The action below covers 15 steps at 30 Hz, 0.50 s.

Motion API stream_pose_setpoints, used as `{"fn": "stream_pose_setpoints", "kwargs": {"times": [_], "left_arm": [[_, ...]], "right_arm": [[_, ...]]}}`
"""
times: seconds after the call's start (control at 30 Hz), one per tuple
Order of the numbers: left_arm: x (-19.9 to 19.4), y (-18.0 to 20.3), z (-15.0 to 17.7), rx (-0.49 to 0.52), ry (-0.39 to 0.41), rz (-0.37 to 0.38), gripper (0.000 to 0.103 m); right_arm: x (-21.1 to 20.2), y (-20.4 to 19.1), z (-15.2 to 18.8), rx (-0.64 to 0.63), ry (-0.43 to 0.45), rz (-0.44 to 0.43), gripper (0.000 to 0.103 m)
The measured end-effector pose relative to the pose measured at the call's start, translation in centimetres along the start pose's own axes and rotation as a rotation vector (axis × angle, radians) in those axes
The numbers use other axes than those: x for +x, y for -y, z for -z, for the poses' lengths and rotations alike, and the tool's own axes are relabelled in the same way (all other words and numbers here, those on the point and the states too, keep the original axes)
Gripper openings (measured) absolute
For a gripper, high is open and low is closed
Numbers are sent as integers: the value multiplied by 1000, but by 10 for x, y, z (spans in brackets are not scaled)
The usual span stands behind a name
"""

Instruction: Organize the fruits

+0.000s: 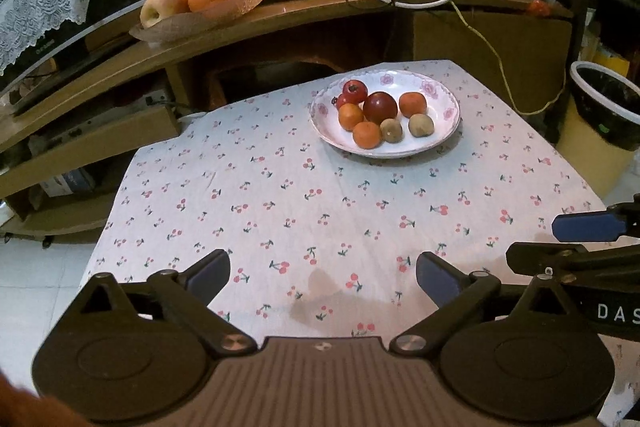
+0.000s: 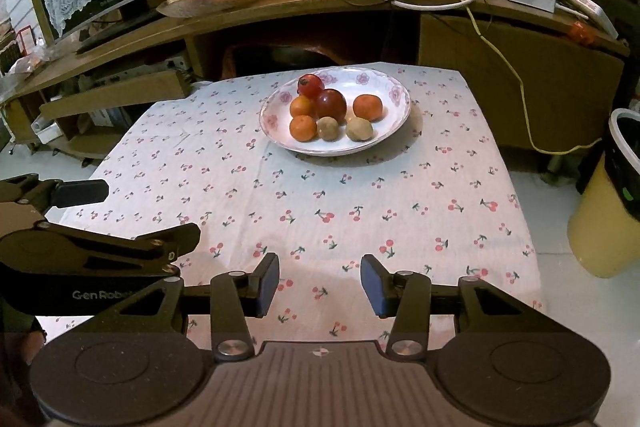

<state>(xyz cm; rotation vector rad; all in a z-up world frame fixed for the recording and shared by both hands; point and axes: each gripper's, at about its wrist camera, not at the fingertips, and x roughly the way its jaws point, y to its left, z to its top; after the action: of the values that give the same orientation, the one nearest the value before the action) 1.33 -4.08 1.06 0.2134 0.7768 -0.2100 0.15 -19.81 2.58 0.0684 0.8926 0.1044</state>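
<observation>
The left gripper (image 1: 323, 273) has its jaws spread wide with nothing between them, only the cherry-print cloth (image 1: 280, 195) of the worktop below. The right gripper (image 2: 320, 285) holds its jaws partly apart, also empty. Both hang over the near edge of the worktop, side by side. Well beyond them, near the far edge, sits a white plate (image 2: 280, 141) with pink flowers on its rim. It holds small fruits: three orange ones, a dark red round one (image 2: 331, 105) in the middle, a brighter red one (image 2: 310, 85) behind it, and two dull brown ones (image 2: 359, 129) at the front, all close together.
</observation>
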Motion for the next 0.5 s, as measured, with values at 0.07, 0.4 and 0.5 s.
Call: {"fn": "stream_pose_setpoints", "kwargs": {"times": [0.07,0.4,0.5], "left_arm": [[-2,0,3,-5,-7,-2,103],[-8,0,12,-34,-30,2,103],[-8,0,14,-35,-32,1,103]], "right_arm": [[-3,-2,3,1,0,0,46],[-10,-5,12,2,-7,-1,46],[-10,-6,14,1,-11,-2,46]]}}
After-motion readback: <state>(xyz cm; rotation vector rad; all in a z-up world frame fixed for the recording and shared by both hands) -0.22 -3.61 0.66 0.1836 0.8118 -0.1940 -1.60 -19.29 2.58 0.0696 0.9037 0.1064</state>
